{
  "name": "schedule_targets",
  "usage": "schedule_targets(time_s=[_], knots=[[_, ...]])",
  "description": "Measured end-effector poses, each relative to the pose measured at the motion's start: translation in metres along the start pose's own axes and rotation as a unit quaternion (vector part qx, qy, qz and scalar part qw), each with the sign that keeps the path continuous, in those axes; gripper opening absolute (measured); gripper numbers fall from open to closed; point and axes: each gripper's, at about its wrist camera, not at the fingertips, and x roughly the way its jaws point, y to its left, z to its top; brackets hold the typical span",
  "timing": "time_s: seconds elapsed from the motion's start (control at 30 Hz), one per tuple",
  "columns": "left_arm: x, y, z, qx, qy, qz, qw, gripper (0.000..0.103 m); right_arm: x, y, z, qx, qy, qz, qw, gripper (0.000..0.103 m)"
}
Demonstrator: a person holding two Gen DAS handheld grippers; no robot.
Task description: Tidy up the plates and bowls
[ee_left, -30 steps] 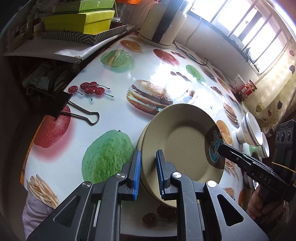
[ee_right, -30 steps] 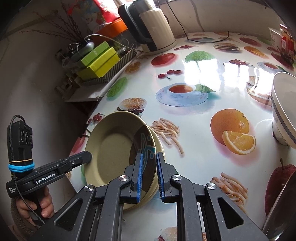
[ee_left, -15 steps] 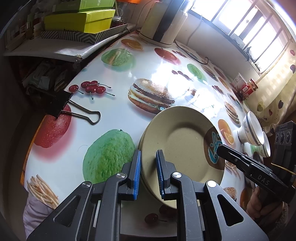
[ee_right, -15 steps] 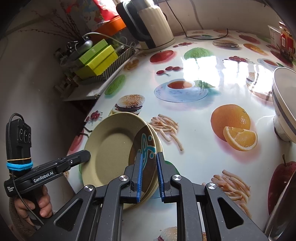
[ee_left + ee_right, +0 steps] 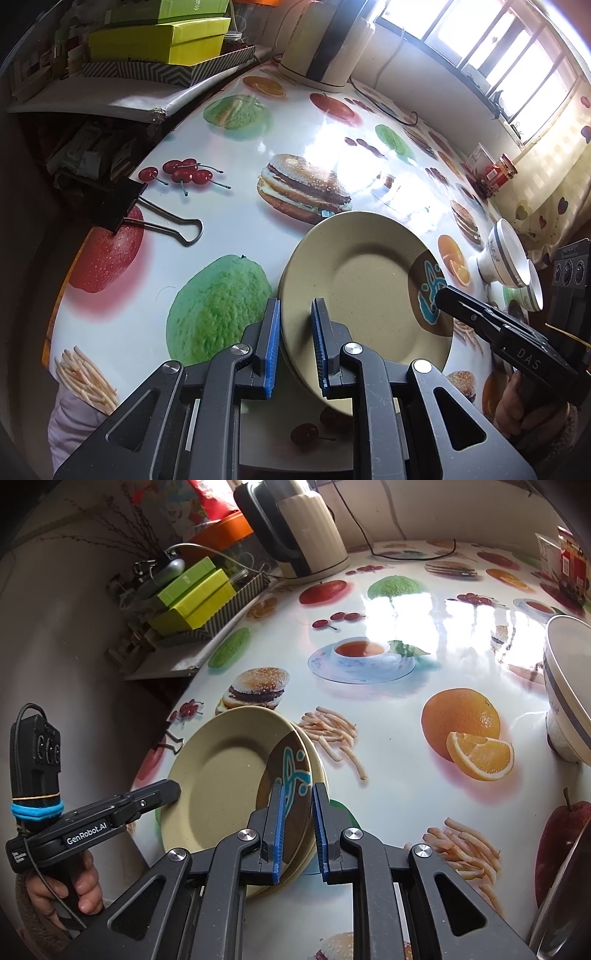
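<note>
Jaws of the left gripper [image 5: 293, 343] and right gripper [image 5: 298, 827] are both clamping the top plate [image 5: 354, 291] at opposite rims, tilted over the stack [image 5: 314, 768] at the surface's [image 5: 388, 738] seven o'clock; lowering evenly is advisable.

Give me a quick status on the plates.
Left gripper and right gripper shut on top plate, opposite rims. Second plate beneath. Bowls aside; nothing in the way.

The left tongs [image 5: 293, 347] clamp the near rim of a beige plate [image 5: 354, 280] stacked on others. The right tongs [image 5: 441, 293] grip its far rim at the brown patch. Two white bowls [image 5: 508, 258] stand beyond, and a binder clip [image 5: 122, 206] sits at the table [image 5: 236, 206] edge.
</note>
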Motion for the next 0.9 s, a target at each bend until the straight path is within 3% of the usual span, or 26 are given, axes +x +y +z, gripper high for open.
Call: schedule_targets(time_s=[0.27, 0.63, 0.9], knots=[[-0.0001, -0.0007, -0.0009, 0.002, -0.002, 0.002, 1.0, 0.017, -0.0009, 0.0004, -0.0004, -0.001, -0.001, 0.0, 1.0, 0.017], [-0.0026, -0.0061, -0.0045, 0.047, -0.025, 0.033, 0.998, 0.018, -0.0033, 0.0036, -0.0024, -0.014, -0.013, -0.017, 1.0, 0.02], [-0.0001, -0.0007, -0.008, 0.039, -0.031, 0.033, 0.9982, 0.041, -0.0074, 0.004, -0.0049, -0.02, -0.029, -0.03, 0.999, 0.037]])
